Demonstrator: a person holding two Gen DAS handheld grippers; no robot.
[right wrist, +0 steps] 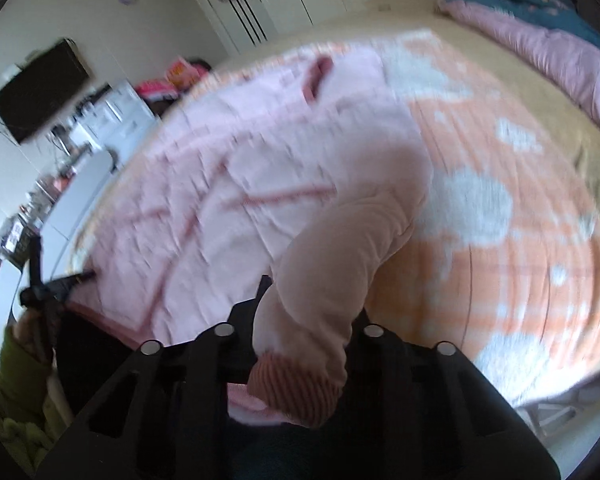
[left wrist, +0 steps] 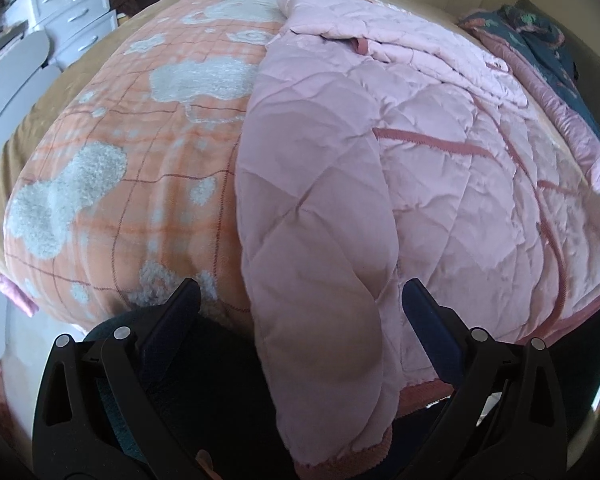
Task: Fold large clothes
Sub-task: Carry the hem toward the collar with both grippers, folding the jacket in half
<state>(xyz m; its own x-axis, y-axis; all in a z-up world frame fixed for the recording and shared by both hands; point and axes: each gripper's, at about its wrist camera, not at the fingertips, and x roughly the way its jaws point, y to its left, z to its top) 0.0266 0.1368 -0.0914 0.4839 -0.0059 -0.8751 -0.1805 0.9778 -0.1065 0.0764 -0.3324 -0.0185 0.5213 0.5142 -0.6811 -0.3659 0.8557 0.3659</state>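
A quilted pale-pink padded jacket (left wrist: 400, 160) lies spread on an orange-and-white fleece blanket (left wrist: 120, 160). One sleeve hangs between the left gripper's (left wrist: 302, 296) wide-open jaws; the right gripper (right wrist: 312, 304) is clamped on the other ribbed-cuffed sleeve (right wrist: 332, 300).

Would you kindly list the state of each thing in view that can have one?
pink quilted coat: spread flat on blanket, unfolded
right sleeve: clamped near its cuff
left sleeve: hanging over bed edge, ungripped
left gripper: open, straddling left sleeve
right gripper: shut on right sleeve
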